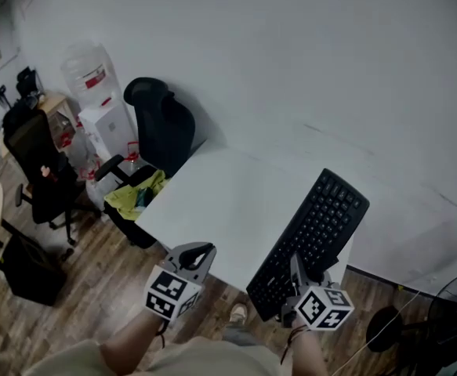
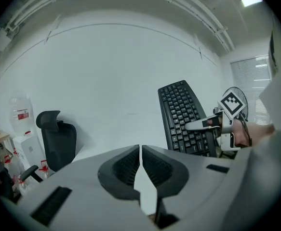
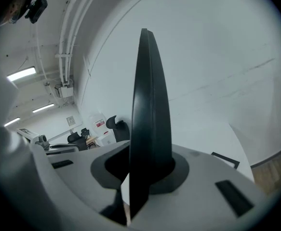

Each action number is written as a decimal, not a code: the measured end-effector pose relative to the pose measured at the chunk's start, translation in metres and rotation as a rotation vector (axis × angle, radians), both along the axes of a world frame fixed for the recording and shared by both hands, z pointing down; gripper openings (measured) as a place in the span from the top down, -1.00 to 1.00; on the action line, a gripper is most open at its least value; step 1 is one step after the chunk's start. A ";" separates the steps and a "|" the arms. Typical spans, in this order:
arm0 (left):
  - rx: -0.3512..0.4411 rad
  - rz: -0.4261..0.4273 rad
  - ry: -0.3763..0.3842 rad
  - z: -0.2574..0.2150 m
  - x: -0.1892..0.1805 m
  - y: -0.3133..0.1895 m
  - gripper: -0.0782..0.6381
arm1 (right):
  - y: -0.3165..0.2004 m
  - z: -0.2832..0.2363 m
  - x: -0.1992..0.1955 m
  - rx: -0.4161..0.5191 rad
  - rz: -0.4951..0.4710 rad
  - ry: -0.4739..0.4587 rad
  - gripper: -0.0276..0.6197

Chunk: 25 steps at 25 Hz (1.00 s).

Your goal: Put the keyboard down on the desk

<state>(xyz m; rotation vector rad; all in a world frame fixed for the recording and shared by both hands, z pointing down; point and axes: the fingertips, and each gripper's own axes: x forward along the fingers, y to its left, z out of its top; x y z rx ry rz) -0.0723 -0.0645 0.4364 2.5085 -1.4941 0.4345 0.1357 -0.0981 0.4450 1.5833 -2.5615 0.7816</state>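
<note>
A black keyboard [image 1: 310, 237] hangs tilted above the right end of the white desk [image 1: 228, 202], its far end higher. My right gripper [image 1: 297, 282] is shut on the keyboard's near end; in the right gripper view the keyboard [image 3: 147, 124] stands edge-on between the jaws. The left gripper view shows the keyboard [image 2: 186, 119] upright at the right, with the right gripper [image 2: 205, 124] clamped on it. My left gripper [image 1: 199, 254] sits at the desk's near edge, left of the keyboard, jaws shut with nothing between them [image 2: 140, 170].
A black office chair [image 1: 159, 128] stands at the desk's left end with a yellow-green cloth [image 1: 136, 196] on a seat beside it. A water dispenser [image 1: 95, 92] and another black chair [image 1: 40, 167] stand further left. A fan [image 1: 455, 304] is at the lower right.
</note>
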 end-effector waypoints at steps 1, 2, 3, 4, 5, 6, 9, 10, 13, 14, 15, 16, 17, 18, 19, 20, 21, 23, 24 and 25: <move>0.000 -0.002 -0.004 -0.001 0.002 -0.012 0.69 | -0.013 0.001 0.004 -0.004 0.004 -0.009 0.63; 0.000 -0.003 -0.007 -0.001 0.004 -0.023 0.69 | -0.025 0.003 0.007 -0.008 0.008 -0.020 0.63; -0.001 -0.004 -0.010 -0.001 0.007 -0.035 0.69 | -0.037 0.005 0.011 -0.015 0.013 -0.032 0.63; -0.002 -0.005 -0.013 0.000 0.009 -0.047 0.69 | -0.049 0.008 0.014 -0.024 0.018 -0.046 0.63; -0.005 -0.006 -0.015 0.001 0.012 -0.058 0.69 | -0.061 0.012 0.017 -0.036 0.023 -0.063 0.63; -0.008 -0.007 -0.016 0.003 0.014 -0.069 0.69 | -0.072 0.016 0.020 -0.051 0.027 -0.082 0.63; -0.020 -0.013 -0.019 0.009 0.021 -0.098 0.69 | -0.100 0.030 0.028 -0.102 0.039 -0.155 0.63; -0.023 -0.015 -0.021 0.011 0.023 -0.106 0.69 | -0.109 0.035 0.031 -0.121 0.043 -0.183 0.63; -0.034 -0.024 -0.022 0.019 0.027 -0.129 0.69 | -0.133 0.052 0.040 -0.173 0.061 -0.262 0.63; -0.039 -0.026 -0.021 0.021 0.028 -0.135 0.69 | -0.140 0.057 0.042 -0.187 0.068 -0.283 0.63; -0.045 -0.027 -0.019 0.023 0.029 -0.141 0.69 | -0.147 0.061 0.044 -0.200 0.078 -0.300 0.63; -0.052 -0.028 -0.017 0.026 0.028 -0.146 0.69 | -0.153 0.066 0.045 -0.213 0.089 -0.315 0.63; -0.060 -0.030 -0.014 0.029 0.027 -0.150 0.69 | -0.158 0.071 0.046 -0.226 0.102 -0.331 0.63; -0.067 -0.034 -0.012 0.032 0.026 -0.154 0.69 | -0.163 0.076 0.047 -0.240 0.115 -0.349 0.63; -0.076 -0.038 -0.008 0.035 0.025 -0.157 0.69 | -0.167 0.082 0.047 -0.255 0.127 -0.372 0.63; -0.083 -0.041 -0.005 0.038 0.023 -0.161 0.69 | -0.172 0.087 0.047 -0.268 0.139 -0.400 0.63; -0.088 -0.043 -0.001 0.041 0.022 -0.165 0.69 | -0.177 0.092 0.047 -0.281 0.148 -0.431 0.63; -0.097 -0.043 0.008 0.047 0.022 -0.177 0.69 | -0.189 0.102 0.047 -0.306 0.167 -0.487 0.63; -0.102 -0.041 0.012 0.050 0.022 -0.182 0.69 | -0.193 0.107 0.047 -0.320 0.177 -0.507 0.63; -0.106 -0.038 0.015 0.054 0.022 -0.187 0.69 | -0.197 0.113 0.047 -0.333 0.189 -0.523 0.63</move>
